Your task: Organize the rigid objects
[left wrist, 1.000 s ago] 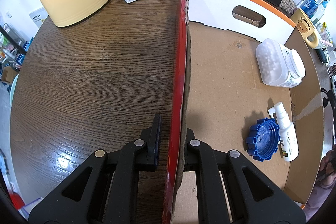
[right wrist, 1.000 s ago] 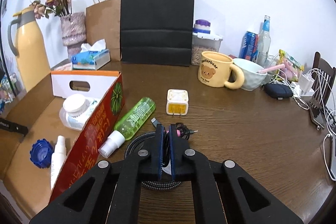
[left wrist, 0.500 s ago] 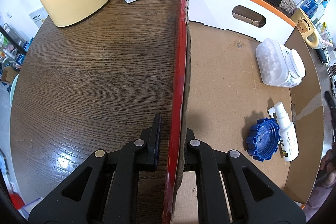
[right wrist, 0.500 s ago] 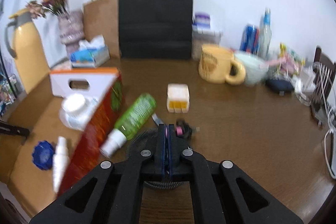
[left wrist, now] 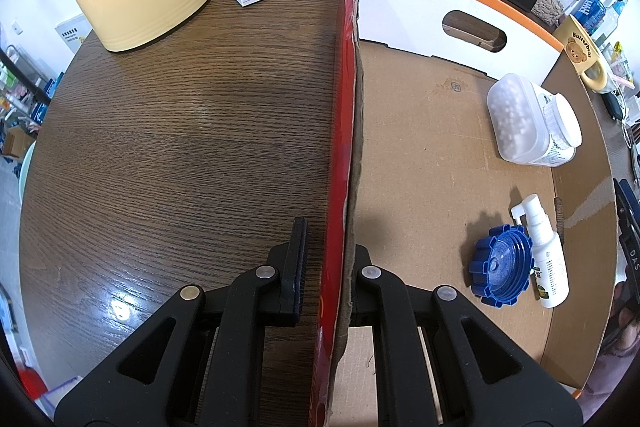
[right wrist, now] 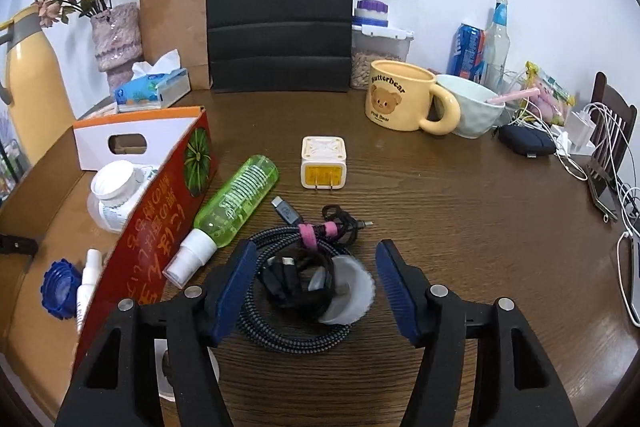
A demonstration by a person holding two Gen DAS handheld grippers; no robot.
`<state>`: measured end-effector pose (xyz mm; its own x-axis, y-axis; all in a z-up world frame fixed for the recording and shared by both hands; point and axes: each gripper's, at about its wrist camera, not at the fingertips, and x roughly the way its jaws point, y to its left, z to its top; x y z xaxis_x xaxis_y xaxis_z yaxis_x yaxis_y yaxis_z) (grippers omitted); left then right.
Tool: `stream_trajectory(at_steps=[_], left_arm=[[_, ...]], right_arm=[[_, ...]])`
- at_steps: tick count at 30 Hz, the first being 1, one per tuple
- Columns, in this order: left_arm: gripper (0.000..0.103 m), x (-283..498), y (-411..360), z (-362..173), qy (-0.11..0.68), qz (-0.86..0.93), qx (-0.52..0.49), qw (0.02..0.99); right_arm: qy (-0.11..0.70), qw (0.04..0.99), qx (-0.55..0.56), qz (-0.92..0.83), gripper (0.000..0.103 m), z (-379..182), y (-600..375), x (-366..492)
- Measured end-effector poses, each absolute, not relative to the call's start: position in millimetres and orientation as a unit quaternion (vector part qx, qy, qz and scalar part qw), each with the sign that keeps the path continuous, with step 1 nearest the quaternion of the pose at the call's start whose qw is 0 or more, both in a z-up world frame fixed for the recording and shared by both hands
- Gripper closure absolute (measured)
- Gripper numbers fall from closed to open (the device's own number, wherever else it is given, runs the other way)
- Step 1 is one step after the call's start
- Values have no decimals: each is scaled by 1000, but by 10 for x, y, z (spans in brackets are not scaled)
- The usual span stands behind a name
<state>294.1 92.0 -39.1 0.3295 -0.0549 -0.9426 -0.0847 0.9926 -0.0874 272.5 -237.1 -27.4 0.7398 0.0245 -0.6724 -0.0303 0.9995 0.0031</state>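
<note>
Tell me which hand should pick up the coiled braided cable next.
Right. The right gripper has just opened, its fingers straddling the coiled braided cable, while the left gripper is shut on the red cardboard box wall.

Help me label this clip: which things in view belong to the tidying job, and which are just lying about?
Job: cardboard box, green spray bottle, charger cube, coiled cables, white cap.
Lying about: bear mug, black bag, tissue box.

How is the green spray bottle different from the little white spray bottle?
The green spray bottle lies on the table outside the cardboard box, against its red wall; the white spray bottle lies inside the box beside a blue cap. The green one is translucent and looks bigger; the white one is opaque. Both lie on their sides and have white spray heads.
</note>
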Motion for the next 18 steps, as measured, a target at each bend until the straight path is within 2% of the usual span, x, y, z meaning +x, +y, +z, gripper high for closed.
stream_trajectory(at_steps=[3, 4, 5, 8, 13, 16, 18], left_arm=[[96, 2941, 920, -391, 579, 9, -60, 813], [96, 2941, 920, -391, 579, 9, -60, 813], [96, 2941, 925, -391, 579, 9, -60, 813], [96, 2941, 927, -391, 579, 9, -60, 813], [96, 2941, 930, -391, 579, 9, -60, 813], [96, 2940, 920, -391, 579, 9, -60, 813], [96, 2940, 919, -392, 579, 9, -60, 813]], right_arm=[[358, 934, -6, 12, 36, -267, -2364, 2714], [358, 934, -6, 12, 44, -265, -2365, 2715], [360, 933, -5, 14, 57, -270, -2368, 2716], [370, 929, -5, 14, 66, -302, -2363, 2735], [390, 921, 2, 11, 68, -395, -2383, 2786], [401, 916, 9, 13, 79, -442, -2400, 2818], [400, 916, 11, 13, 82, -440, -2415, 2808]])
